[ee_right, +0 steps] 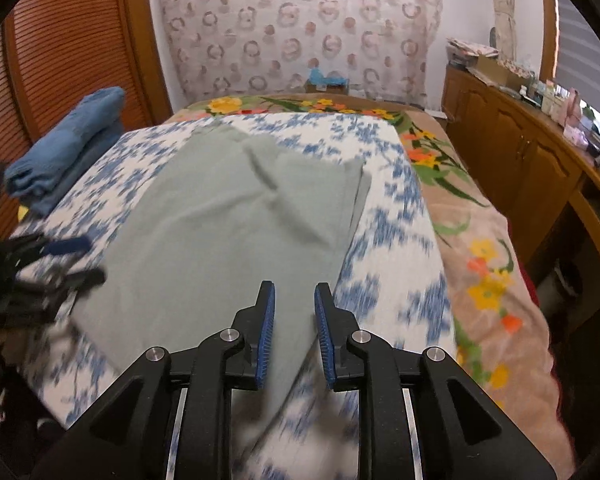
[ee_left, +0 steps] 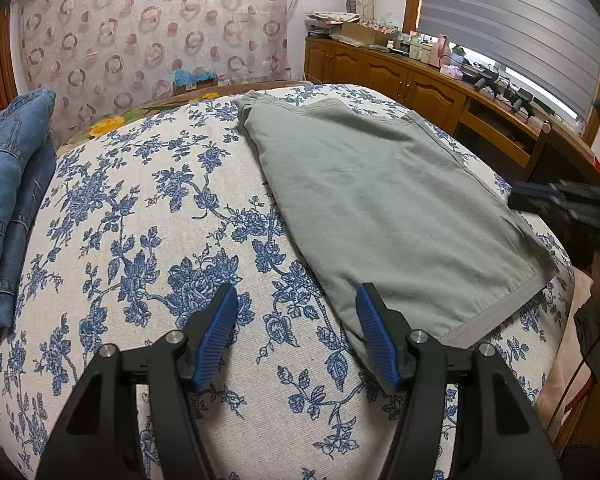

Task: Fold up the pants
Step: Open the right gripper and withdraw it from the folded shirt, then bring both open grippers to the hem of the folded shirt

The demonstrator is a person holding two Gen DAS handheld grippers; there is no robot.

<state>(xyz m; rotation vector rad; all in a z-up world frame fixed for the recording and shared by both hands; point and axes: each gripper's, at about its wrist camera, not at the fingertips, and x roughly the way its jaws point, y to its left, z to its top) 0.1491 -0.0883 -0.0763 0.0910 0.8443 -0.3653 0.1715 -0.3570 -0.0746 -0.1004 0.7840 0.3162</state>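
Bedroom, floral-covered bed [ee_left: 148, 216]: grey pants [ee_left: 380, 200] lie folded flat mid-bed. Left gripper [ee_left: 296, 336] jaws wide, empty, near hem corner; right gripper [ee_right: 294, 332] jaws narrow, w/ nothing gripped, prob. just let go.

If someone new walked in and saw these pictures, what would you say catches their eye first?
First, the grey-green cotton pants, folded flat in the middle of the white bed cover with blue flowers. Next, the stack of folded blue denim at the cover's left edge. Both grippers hang empty and open over the near end: the left gripper at the pants' near corner, the right gripper above the pants.
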